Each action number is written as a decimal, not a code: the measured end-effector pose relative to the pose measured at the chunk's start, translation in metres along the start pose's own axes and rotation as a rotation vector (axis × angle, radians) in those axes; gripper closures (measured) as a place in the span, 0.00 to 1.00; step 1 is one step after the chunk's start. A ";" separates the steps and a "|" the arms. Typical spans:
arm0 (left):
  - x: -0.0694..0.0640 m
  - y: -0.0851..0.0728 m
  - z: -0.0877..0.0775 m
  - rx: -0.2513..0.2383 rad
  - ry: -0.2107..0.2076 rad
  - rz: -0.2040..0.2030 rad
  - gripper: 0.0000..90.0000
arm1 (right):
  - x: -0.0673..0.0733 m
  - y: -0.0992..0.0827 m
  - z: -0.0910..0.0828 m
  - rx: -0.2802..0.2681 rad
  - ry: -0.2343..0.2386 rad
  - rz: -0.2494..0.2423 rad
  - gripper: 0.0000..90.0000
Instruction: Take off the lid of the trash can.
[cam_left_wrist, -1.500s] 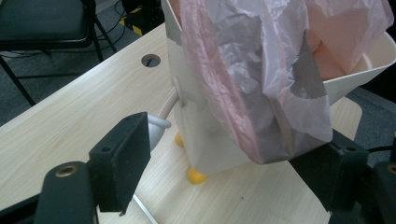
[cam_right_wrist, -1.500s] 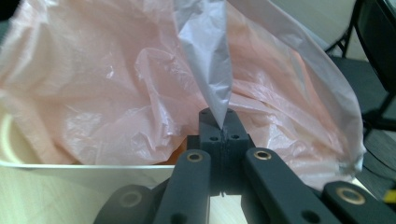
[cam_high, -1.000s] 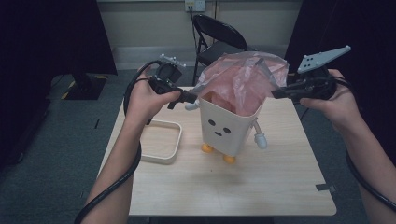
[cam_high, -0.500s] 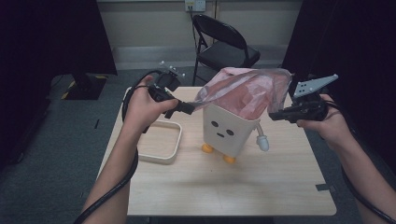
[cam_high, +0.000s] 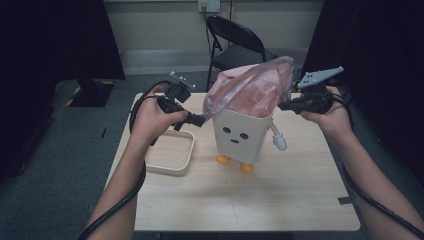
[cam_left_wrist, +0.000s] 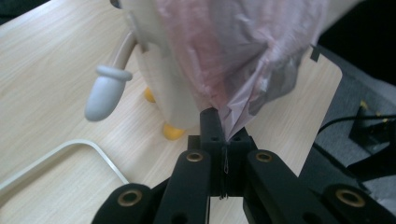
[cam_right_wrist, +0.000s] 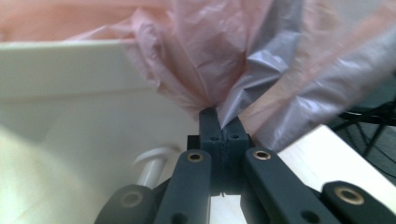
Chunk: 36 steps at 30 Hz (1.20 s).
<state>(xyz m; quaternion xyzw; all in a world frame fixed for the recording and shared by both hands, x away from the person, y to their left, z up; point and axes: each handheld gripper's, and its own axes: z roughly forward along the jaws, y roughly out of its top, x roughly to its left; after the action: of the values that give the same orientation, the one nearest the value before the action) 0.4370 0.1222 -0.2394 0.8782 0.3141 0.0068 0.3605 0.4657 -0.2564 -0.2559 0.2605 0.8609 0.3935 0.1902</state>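
- The pink bag (cam_high: 250, 90) sits in the cream character bin (cam_high: 242, 135) on the worktop (cam_high: 300, 190).
- Left gripper (cam_high: 200, 120): fingers clenched on the bag's left edge.
- Right gripper (cam_high: 285, 105): fingers clenched on its right edge.
- A cream tray (cam_high: 170, 155) lies beside the bin.

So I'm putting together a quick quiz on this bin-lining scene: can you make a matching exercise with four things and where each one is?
Things:
1. pink bag
2. tray
3. left gripper
4. folding chair

Places or states:
A. behind the far edge of the table
B. shut on the bag's edge, on the tray's side of the bin
C. lying flat, left of the bin
D. stretched over the bin's mouth

Pairs: 1-D, 2-C, 3-B, 4-A
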 end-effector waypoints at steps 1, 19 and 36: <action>-0.004 0.001 0.000 0.001 -0.003 0.018 1.00 | -0.003 0.001 0.002 -0.004 -0.021 0.008 1.00; -0.014 0.014 -0.007 -0.067 0.022 -0.015 0.98 | -0.005 0.003 -0.065 -0.087 -0.040 0.109 0.51; 0.005 0.027 -0.002 -0.152 0.063 -0.087 0.96 | 0.005 0.074 -0.036 -0.141 -0.069 0.107 0.71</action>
<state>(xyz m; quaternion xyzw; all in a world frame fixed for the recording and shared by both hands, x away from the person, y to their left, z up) 0.4549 0.1118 -0.2217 0.8332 0.3617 0.0425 0.4162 0.4645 -0.2334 -0.1764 0.3054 0.8089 0.4534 0.2165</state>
